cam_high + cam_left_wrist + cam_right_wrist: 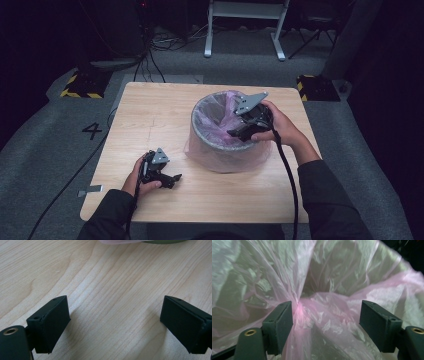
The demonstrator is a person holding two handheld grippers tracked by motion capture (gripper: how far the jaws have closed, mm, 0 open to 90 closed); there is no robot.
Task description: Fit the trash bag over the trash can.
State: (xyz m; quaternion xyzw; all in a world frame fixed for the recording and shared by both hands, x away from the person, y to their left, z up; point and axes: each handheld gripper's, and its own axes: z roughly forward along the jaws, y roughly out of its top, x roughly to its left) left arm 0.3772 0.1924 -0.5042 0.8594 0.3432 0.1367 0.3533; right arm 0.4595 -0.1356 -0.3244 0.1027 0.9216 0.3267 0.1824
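Observation:
A round grey bin (226, 153) stands right of the table's middle, lined with a thin pink plastic bag (214, 120) that spills over its rim and down the outside. My right gripper (236, 134) hangs over the bin's near right rim and points into it. In the right gripper view its jaws (327, 325) stand wide apart, with crumpled pink film (332, 277) between them. A bunched fold touches the left pad (284, 322). My left gripper (175, 179) rests low on the table's front left. It is open (115, 325) over bare wood, with nothing between its pads.
The light wooden table (150, 115) has bare room left of and behind the bin. In the left gripper view the bin's base and bag edge (140, 241) lie just ahead. Cables, a yellow-and-black stand foot (80, 87) and a white frame (245, 30) are on the floor beyond.

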